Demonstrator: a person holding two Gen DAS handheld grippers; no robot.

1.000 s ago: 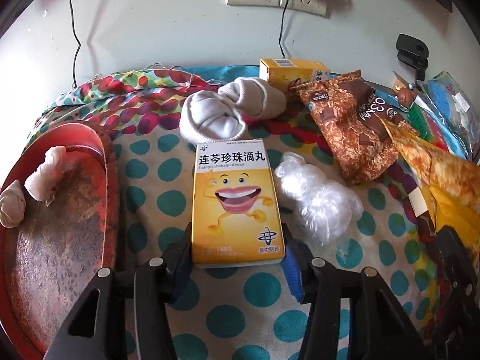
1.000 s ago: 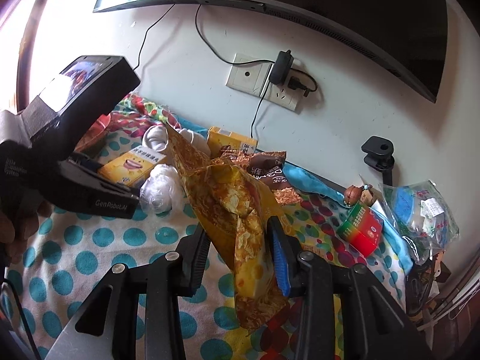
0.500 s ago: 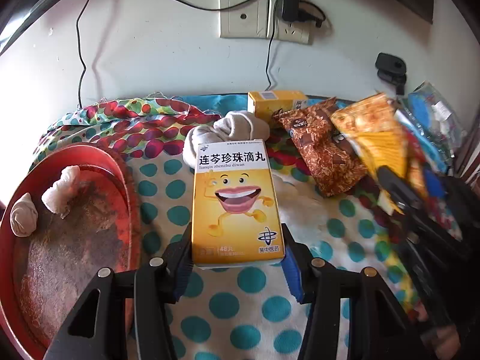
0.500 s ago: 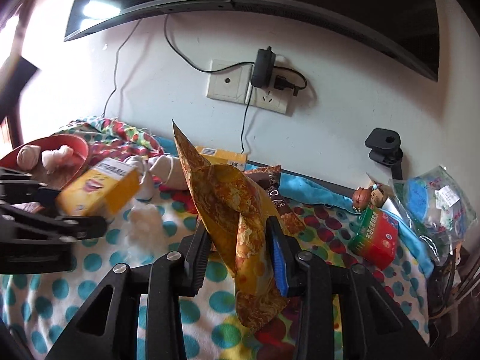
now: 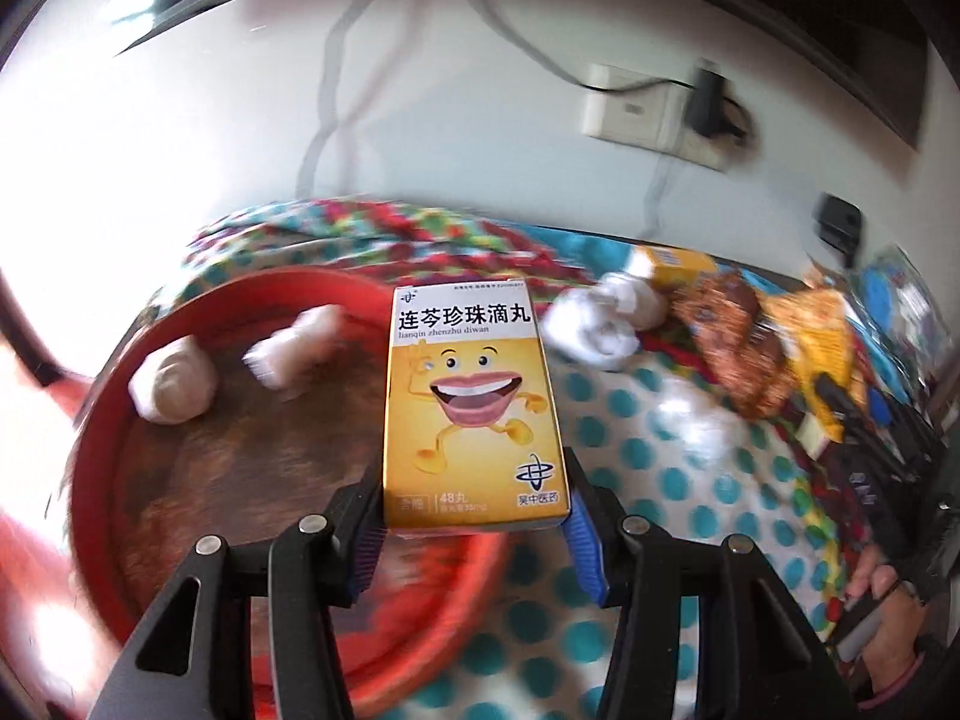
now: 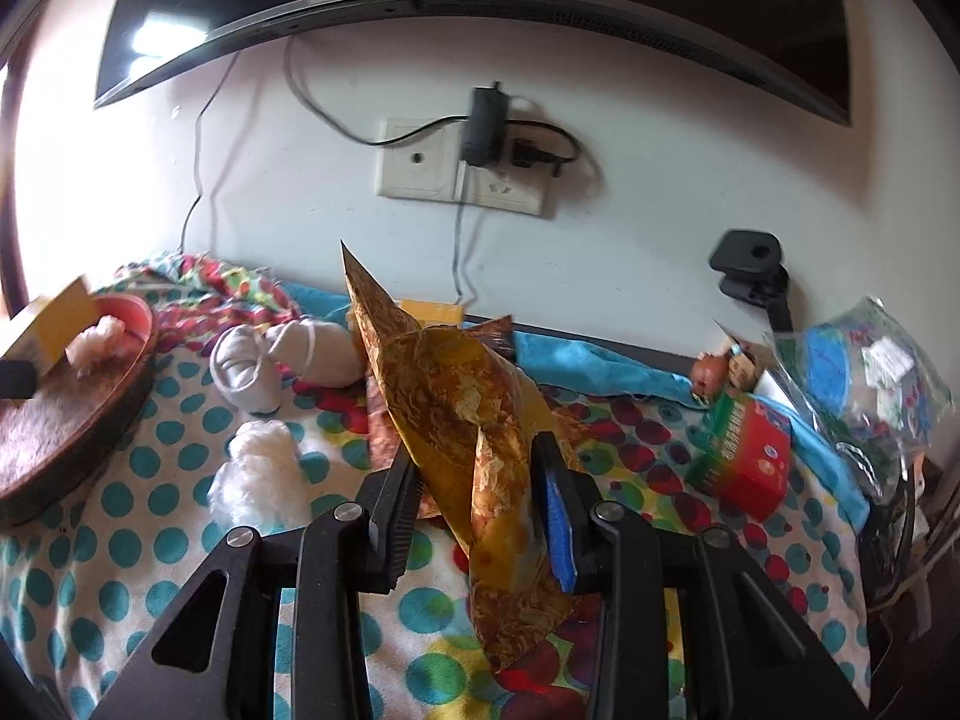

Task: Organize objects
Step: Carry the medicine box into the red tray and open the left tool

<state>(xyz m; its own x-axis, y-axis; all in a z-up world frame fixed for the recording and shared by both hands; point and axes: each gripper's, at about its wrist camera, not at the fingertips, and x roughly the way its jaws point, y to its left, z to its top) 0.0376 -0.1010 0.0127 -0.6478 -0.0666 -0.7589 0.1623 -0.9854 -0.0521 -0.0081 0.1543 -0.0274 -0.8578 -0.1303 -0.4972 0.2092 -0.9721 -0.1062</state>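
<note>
**Both grippers loaded: box over the tray, snack bag over the cloth**

Left wrist view: your left gripper (image 5: 474,531) is clamped on the lower end of a yellow medicine box (image 5: 471,402), one pad on each long side, jaws about half apart to fit its width. The box stands face-up toward the camera (cartoon mouth, white band of print on top) and is held in the air over the right part of the red tray (image 5: 180,324). Two small cloth bundles (image 5: 171,378) lie in the tray, to the left of the box. Beyond the box, on the polka-dot cloth (image 5: 648,438), sit a pair of rolled white socks (image 5: 600,324), a second yellow box (image 5: 675,267) and a brown snack packet (image 5: 741,354). Much of this view is smeared by motion. At the far right a hand (image 5: 888,618) grips the other tool.

Right wrist view: your right gripper (image 6: 474,492) is closed narrowly on a yellow-brown snack bag (image 6: 474,414), which stands up between the pads and hangs crumpled below them, lifted off the cloth. A white plastic wad (image 6: 258,474) lies to the left, the socks behind it. A red and green box (image 6: 741,456) rests at right, a clear bag (image 6: 858,372) of items beyond it. The tray sits at the left edge, with the held medicine box above it.
</note>
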